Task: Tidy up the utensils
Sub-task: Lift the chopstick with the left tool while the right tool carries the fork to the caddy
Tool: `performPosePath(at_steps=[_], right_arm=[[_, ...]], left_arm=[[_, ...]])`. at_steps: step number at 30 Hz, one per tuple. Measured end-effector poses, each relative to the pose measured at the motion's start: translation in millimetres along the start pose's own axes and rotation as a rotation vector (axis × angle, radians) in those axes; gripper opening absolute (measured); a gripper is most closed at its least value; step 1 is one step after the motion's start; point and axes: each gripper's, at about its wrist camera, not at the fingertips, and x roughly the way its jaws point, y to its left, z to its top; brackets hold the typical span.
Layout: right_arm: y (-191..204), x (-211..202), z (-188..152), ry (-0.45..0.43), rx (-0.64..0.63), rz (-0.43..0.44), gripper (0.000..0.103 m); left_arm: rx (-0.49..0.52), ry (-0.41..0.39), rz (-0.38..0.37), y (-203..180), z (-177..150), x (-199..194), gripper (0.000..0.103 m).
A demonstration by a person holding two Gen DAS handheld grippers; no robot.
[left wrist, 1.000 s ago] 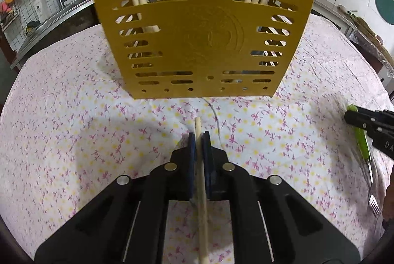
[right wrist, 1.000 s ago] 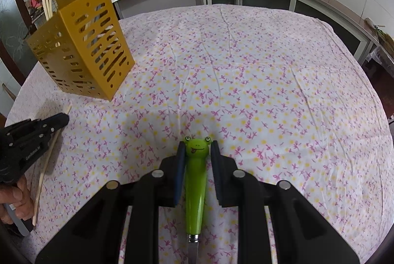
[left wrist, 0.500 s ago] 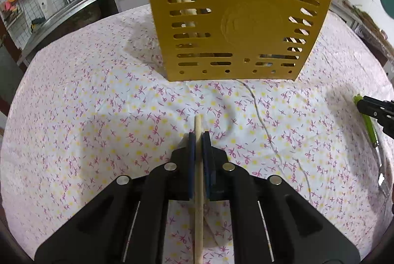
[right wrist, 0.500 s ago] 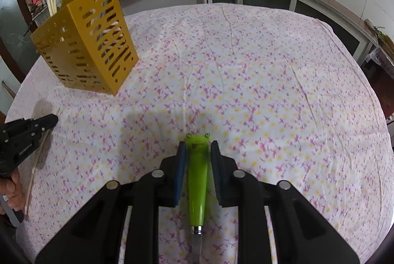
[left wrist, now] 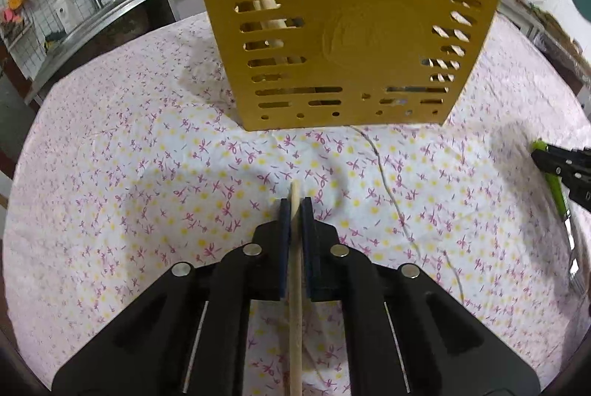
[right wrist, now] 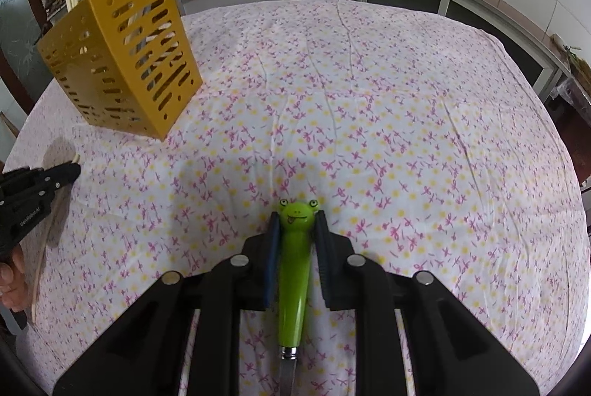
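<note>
Left gripper point(left wrist: 295, 207) angled steeply down toward the table, pads pinched tight on a wooden chopstick point(left wrist: 295, 285) that runs back between the fingers, its tip poking just past the pads. Right gripper point(right wrist: 297, 222) pitched down at much the same slant, pads pressed on the green frog-faced handle of a fork point(right wrist: 293, 266); frog head sits at the fingertips, metal neck trails back toward the camera. From the left wrist view the fork's tines show at far right. A hand point(right wrist: 9, 281) shows at the left edge of the right wrist view. Beyond both, the yellow slotted utensil holder point(right wrist: 122, 63) stands on the floral tablecloth point(right wrist: 388, 119), pale chopsticks upright inside it. Kitchen counter and stove behind.
</note>
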Motion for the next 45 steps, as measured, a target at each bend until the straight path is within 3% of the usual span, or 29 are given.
performPosePath(at_steps=[5,14,23,30,45], right_arm=[[3.3,-21.4,1.3,-0.068,0.011,0.026,0.019],[2.0,-88.7,0.0,-0.299,0.068,0.111,0.019],[2.9,-131.0,-1.9,-0.446,0.073,0.124,0.019],[8.6,-145.6,-2.1,-0.485,0.056,0.109,0.019],[22.6,-178.8,11.9,-0.558,0.020,0.110,0.019]], left_arm=[[-0.030,-0.018,-0.059,13.5,1.4,-5.2,0.003],[-0.055,-0.179,-0.084,26.8,5.6,-61.4,0.003],[-0.101,-0.325,-0.086,39.8,2.4,-113.6,0.004],[-0.104,-0.397,-0.083,43.4,8.1,-142.7,0.004],[-0.094,-0.469,-0.070,47.8,24.8,-180.1,0.004]])
